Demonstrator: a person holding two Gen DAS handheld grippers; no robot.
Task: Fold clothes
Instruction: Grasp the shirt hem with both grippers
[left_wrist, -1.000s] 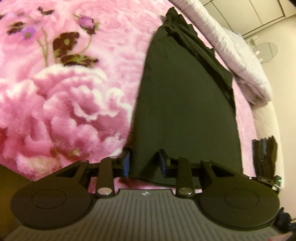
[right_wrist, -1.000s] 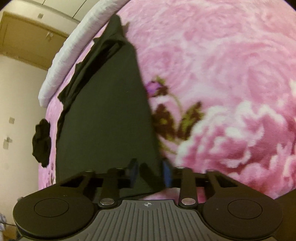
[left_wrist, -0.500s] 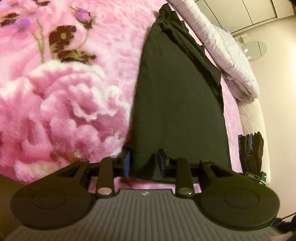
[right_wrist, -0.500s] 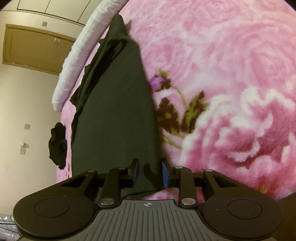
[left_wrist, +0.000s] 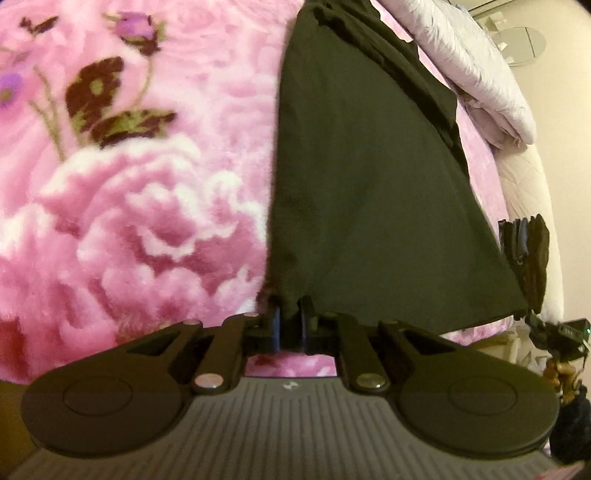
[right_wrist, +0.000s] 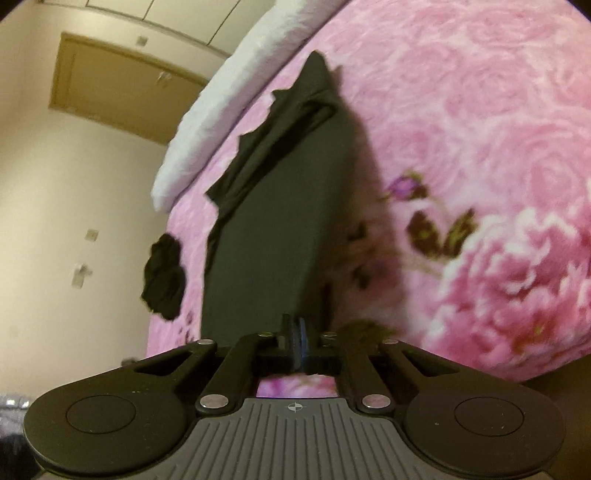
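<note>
A long black garment (left_wrist: 362, 177) lies stretched out on a pink floral blanket (left_wrist: 129, 206), its far end bunched near the pillows. My left gripper (left_wrist: 290, 317) is shut on the near left corner of the garment's hem. In the right wrist view the same black garment (right_wrist: 273, 236) runs away from me, and my right gripper (right_wrist: 293, 332) is shut on its near right corner, lifting that edge off the blanket (right_wrist: 480, 147).
A white quilt (left_wrist: 476, 70) is rolled along the far side of the bed. A small pile of dark clothing (right_wrist: 164, 275) sits at the bed's edge. Beyond it are a cream wall and a wooden door (right_wrist: 122, 96).
Both grippers went from open around the hem corners to shut on them. The right gripper has since risen, and the hem lifts with it.
</note>
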